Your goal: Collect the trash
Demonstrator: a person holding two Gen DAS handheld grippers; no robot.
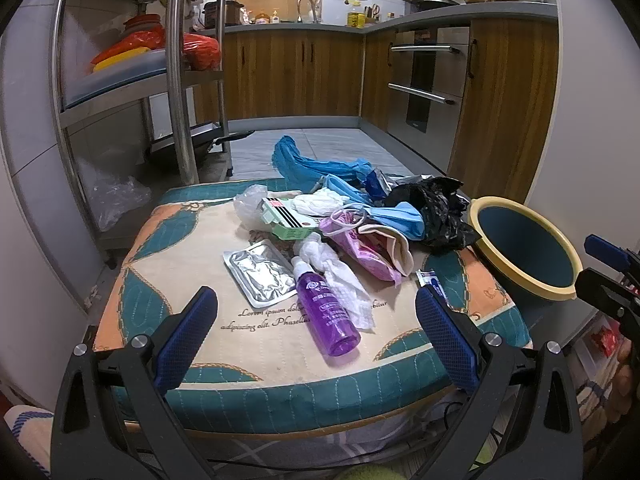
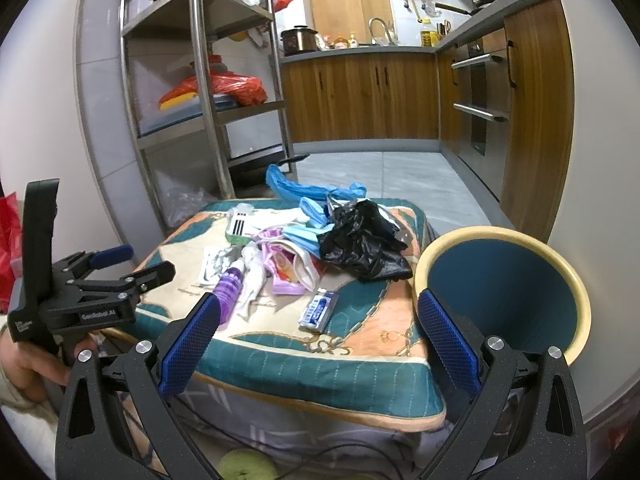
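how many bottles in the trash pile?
1. A purple spray bottle lies on its side at the near edge of the pile on the cushion, beside a crumpled tissue. Others may be hidden under the bags and masks.

In front of you a purple spray bottle [image 1: 329, 312] lies on its side on the patterned cushion [image 1: 168, 264], touching a crumpled white tissue [image 1: 340, 276]. Beside them lies a flat silver foil pouch [image 1: 262, 272]. Behind sits a crumpled black plastic bag [image 1: 436, 208]. A tilted blue bin [image 1: 528, 248] with a cream rim stands at the cushion's right edge.
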